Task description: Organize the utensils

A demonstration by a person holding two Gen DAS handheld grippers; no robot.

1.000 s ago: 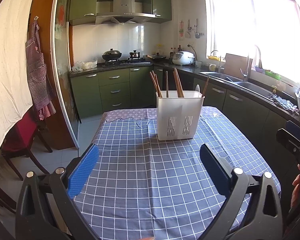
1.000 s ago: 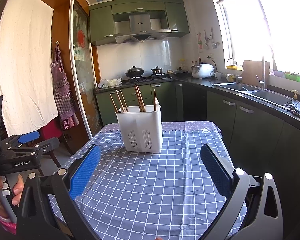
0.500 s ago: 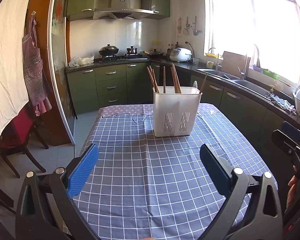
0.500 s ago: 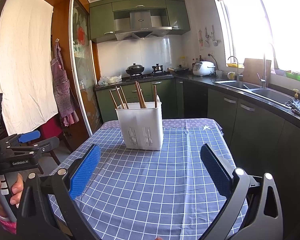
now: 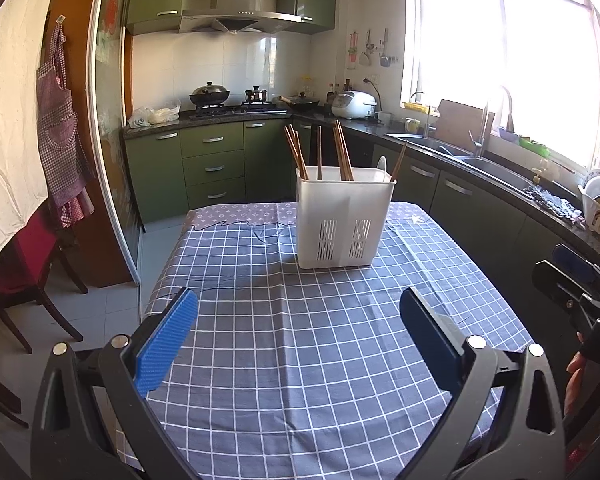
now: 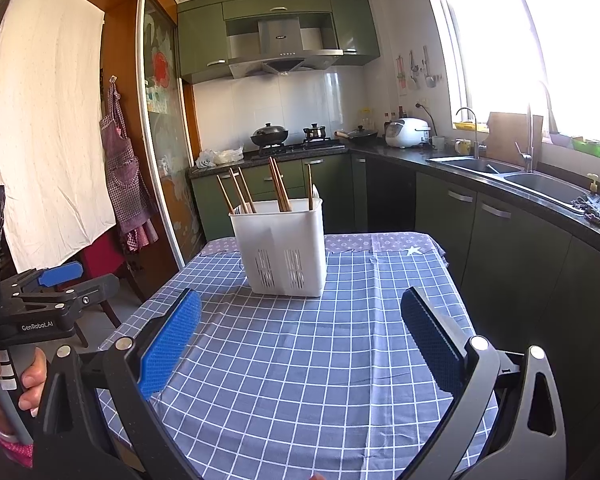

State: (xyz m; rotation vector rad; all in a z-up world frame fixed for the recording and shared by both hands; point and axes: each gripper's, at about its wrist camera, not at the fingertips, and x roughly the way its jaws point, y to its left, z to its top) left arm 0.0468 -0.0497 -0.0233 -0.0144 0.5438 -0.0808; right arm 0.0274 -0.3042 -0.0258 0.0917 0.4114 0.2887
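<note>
The left gripper (image 5: 298, 336) is being held wide apart and empty over the checked tablecloth (image 5: 300, 360); the white utensil holder (image 5: 345, 222) with wooden chopsticks (image 5: 342, 156) is being kept upright ahead; the right gripper (image 6: 300, 336) is likewise being held wide, empty.

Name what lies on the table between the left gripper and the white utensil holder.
Only bare checked tablecloth lies between the left gripper and the utensil holder, as the left wrist view shows.
</note>
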